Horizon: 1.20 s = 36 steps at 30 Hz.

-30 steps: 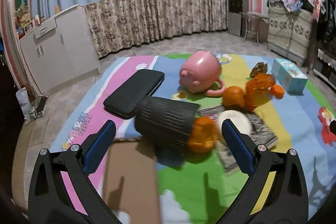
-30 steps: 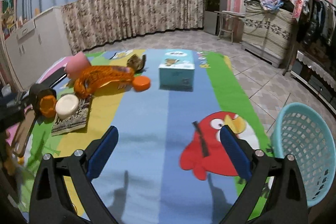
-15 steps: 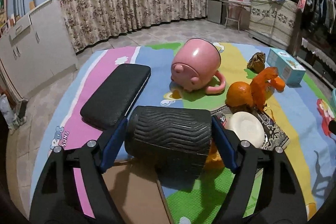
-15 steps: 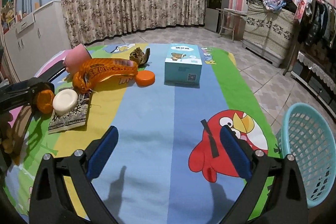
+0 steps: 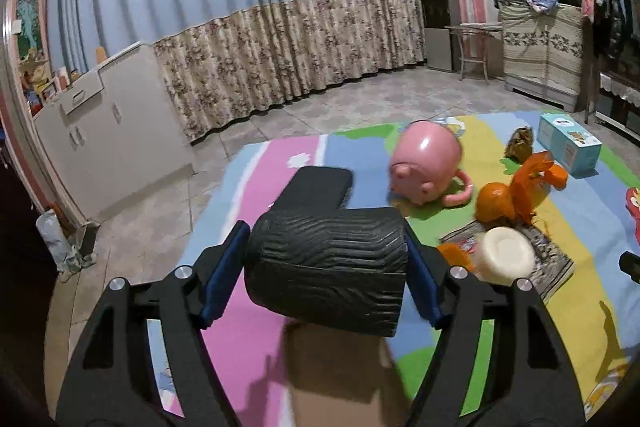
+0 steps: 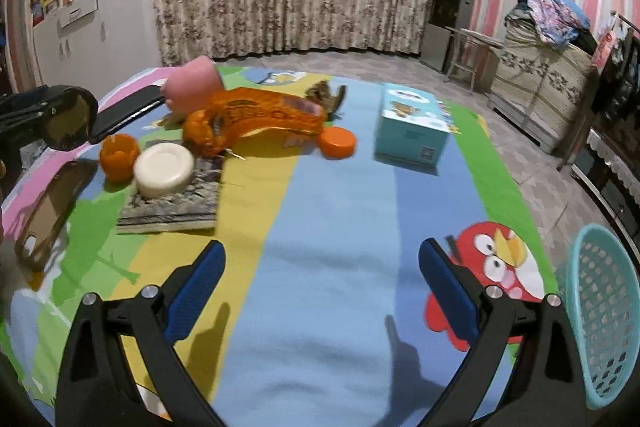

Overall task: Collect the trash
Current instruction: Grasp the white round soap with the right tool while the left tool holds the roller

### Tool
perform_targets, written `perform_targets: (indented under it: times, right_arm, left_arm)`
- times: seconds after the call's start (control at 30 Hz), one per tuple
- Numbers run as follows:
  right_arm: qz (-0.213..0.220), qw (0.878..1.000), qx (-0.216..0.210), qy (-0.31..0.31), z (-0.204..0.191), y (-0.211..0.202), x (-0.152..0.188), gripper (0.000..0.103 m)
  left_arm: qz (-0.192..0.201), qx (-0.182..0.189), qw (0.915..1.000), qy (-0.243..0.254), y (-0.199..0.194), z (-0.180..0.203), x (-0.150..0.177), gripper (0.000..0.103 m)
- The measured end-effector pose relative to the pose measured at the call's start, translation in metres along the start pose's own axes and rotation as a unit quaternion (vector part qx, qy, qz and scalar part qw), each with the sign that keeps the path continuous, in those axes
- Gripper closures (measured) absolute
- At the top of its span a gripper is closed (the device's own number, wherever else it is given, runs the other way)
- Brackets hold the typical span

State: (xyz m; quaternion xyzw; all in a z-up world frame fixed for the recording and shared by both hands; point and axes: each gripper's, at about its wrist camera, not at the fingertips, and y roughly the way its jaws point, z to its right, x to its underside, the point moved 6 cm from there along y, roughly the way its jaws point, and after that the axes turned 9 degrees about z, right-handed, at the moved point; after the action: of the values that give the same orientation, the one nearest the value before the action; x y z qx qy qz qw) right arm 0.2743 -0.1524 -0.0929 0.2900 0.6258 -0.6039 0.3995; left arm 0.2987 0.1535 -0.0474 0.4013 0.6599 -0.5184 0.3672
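One item is in hand: left view shows the left tool (image 5: 326, 265) closing on a black cup (image 5: 326, 267), lifted off the mat (image 5: 260, 163). Right view: right tool (image 6: 322, 279) spread, empty; basket (image 6: 604, 315) looks empty, wrapper (image 6: 260, 115) and lids remain

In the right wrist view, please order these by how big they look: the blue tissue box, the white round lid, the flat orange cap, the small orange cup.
1. blue tissue box, clearly largest.
2. white round lid.
3. flat orange cap and small orange cup: they look about alike, so I do not rank them.

The box lies farther from the camera than the lid, so its lead is safe.
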Motion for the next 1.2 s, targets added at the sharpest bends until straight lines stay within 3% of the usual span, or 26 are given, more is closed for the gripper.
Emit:
perform_targets:
  times: [0.27, 0.53, 0.57, 0.7, 0.97, 1.0, 1.2]
  right_arm:
    - [-0.015, 0.998, -0.054, -0.021, -0.056, 0.021, -0.014, 0.008]
    - [-0.026, 0.996, -0.075, -0.031, -0.098, 0.045, -0.030, 0.009]
    - [-0.029, 0.996, -0.080, -0.030, -0.102, 0.049, -0.031, 0.010]
    - [-0.054, 0.993, -0.100, -0.029, -0.116, 0.064, -0.029, 0.034]
    - [-0.088, 0.988, -0.125, -0.003, -0.125, 0.092, -0.020, 0.037]
    - [-0.087, 0.988, -0.128, -0.001, -0.126, 0.093, -0.020, 0.042]
    - [-0.056, 0.989, -0.136, 0.001, -0.122, 0.080, -0.029, 0.042]
  left_arm:
    - [-0.015, -0.015, 0.9994, -0.026, -0.007, -0.031, 0.027, 0.032]
    - [-0.015, -0.014, 0.9985, -0.051, -0.016, -0.049, 0.039, 0.032]
    - [-0.015, -0.015, 0.9984, -0.053, -0.016, -0.051, 0.040, 0.032]
    - [-0.022, -0.014, 0.9968, -0.076, -0.012, -0.060, 0.043, 0.032]
    - [-0.024, -0.016, 0.9961, -0.083, -0.008, -0.067, 0.047, 0.032]
    - [-0.023, -0.017, 0.9960, -0.085, -0.007, -0.068, 0.047, 0.032]
    - [-0.025, -0.018, 0.9955, -0.090, -0.006, -0.066, 0.047, 0.032]
